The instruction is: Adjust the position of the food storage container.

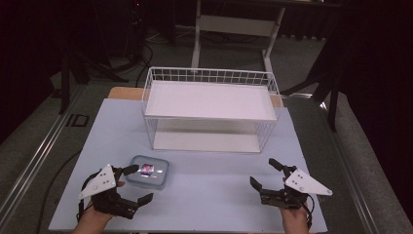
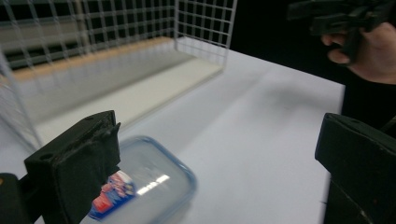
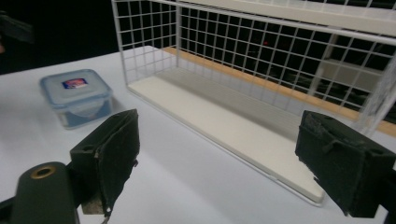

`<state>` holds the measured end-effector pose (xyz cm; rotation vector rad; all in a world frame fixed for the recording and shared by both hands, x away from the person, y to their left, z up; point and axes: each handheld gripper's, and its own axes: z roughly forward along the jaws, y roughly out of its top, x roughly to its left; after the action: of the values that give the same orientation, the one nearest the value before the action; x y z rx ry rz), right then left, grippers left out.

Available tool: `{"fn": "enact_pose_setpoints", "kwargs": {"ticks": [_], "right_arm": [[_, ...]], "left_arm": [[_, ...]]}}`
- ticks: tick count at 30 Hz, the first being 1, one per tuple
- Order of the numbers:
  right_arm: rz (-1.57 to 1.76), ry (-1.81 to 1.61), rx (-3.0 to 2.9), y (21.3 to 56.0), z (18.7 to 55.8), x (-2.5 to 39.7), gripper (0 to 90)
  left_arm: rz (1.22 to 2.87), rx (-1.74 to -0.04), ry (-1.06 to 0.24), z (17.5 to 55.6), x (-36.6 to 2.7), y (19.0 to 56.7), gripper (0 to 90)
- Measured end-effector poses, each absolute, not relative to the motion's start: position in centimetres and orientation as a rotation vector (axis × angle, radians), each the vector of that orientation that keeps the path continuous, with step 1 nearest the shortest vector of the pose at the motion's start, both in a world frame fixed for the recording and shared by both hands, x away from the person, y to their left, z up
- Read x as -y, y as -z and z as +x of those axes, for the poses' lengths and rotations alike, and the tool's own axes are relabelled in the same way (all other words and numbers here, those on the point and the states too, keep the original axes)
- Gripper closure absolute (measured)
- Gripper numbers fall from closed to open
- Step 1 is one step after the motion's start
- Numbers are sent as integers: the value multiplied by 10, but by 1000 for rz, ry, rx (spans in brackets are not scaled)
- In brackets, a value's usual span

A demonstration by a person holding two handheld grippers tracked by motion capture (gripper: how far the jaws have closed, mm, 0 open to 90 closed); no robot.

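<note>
Both your grippers gape empty at the near table edge.

Your left gripper [image 1: 135, 184] has one jaw beside the lidded container [image 1: 148, 172]; your right gripper [image 1: 265, 177] is well apart from it. The container lies flat, label up, nearly square, before the wire rack [image 1: 210, 108] on a pale table [image 1: 209, 185]; the room is dark.

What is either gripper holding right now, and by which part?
Nothing. Both the left gripper and right gripper are open; the lidded plastic container sits untouched.
</note>
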<state>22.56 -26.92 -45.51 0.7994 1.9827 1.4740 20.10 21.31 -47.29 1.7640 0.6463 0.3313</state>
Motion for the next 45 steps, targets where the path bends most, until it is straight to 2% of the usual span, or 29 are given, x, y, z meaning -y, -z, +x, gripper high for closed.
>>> {"fn": "enact_pose_setpoints", "kwargs": {"ticks": [8,12,16,17,19,21,22,24,28,29,30,35,40,45], "right_arm": [[780,-1471,-1981,454,222,267,130],[803,-1509,-1960,453,221,269,128],[804,-1512,-1958,452,222,269,129],[805,-1503,-1960,453,222,268,129],[810,-1501,-1968,453,222,267,129],[811,-1507,-1978,454,223,266,130],[811,-1507,-1978,454,223,266,130],[816,-1511,-1984,455,223,265,130],[817,-1515,-1991,456,223,264,131],[817,-1507,-1984,456,223,264,131],[817,-1507,-1984,456,223,264,131],[823,-1515,-1980,456,223,265,131],[825,-1518,-1987,457,223,264,131],[832,-1522,-1993,458,224,264,131]], "left_arm": [[1750,-635,-324,196,-209,461,8],[1740,-638,-332,203,-220,451,8],[1743,-678,-399,212,-234,444,11],[1741,-680,-410,213,-238,443,52],[1743,-711,-445,218,-249,442,78],[1750,-741,-502,222,-257,444,196],[1753,-753,-509,225,-262,446,196],[1766,-799,-538,229,-271,451,341],[1792,-900,-567,237,-285,467,549],[1809,-930,-577,239,-289,473,665],[1820,-958,-578,241,-291,478,665],[1932,-1056,-571,249,-295,499,891],[2064,-1075,-521,255,-287,517,900],[2099,-1048,-453,259,-282,525,900]]}}
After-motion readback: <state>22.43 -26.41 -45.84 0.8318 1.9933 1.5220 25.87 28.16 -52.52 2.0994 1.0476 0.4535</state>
